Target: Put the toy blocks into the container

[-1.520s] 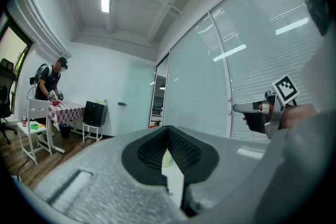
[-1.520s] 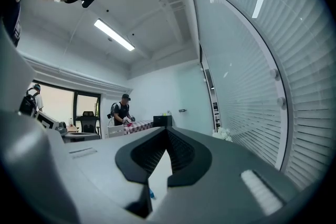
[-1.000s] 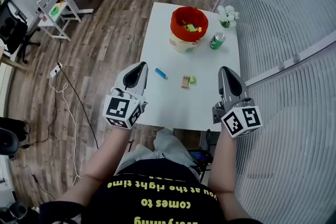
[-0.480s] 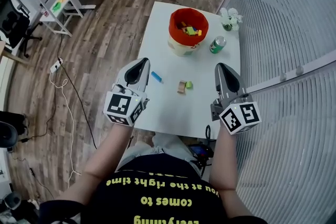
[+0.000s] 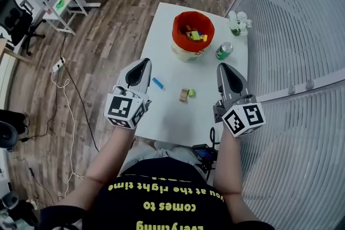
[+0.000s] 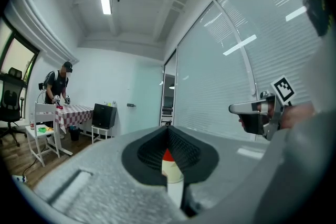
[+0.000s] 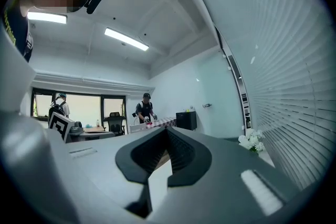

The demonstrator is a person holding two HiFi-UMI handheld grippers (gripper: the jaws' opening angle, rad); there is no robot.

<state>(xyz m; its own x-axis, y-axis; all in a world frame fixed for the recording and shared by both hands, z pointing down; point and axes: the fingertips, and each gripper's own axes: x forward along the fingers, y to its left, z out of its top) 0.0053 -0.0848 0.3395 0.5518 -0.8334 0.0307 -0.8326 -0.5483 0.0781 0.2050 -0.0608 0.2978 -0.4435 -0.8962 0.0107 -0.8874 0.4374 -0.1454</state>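
A red-rimmed container with several coloured blocks inside stands at the far end of the white table. Three loose blocks lie mid-table: a blue one, a tan one and a small green one touching it. My left gripper hovers by the table's left edge, just left of the blue block, shut and empty. My right gripper hovers over the table's right side, right of the green block, shut and empty. In the left gripper view the container shows beyond the closed jaws.
A green can and a small pot of white flowers stand right of the container. A slatted glass wall runs close along the table's right side. Wooden floor with a cable lies to the left. A person works at a far table.
Both grippers have moved forward along the table, so the loose blocks now lie level with their tips instead of ahead of them. Both stay shut and empty.
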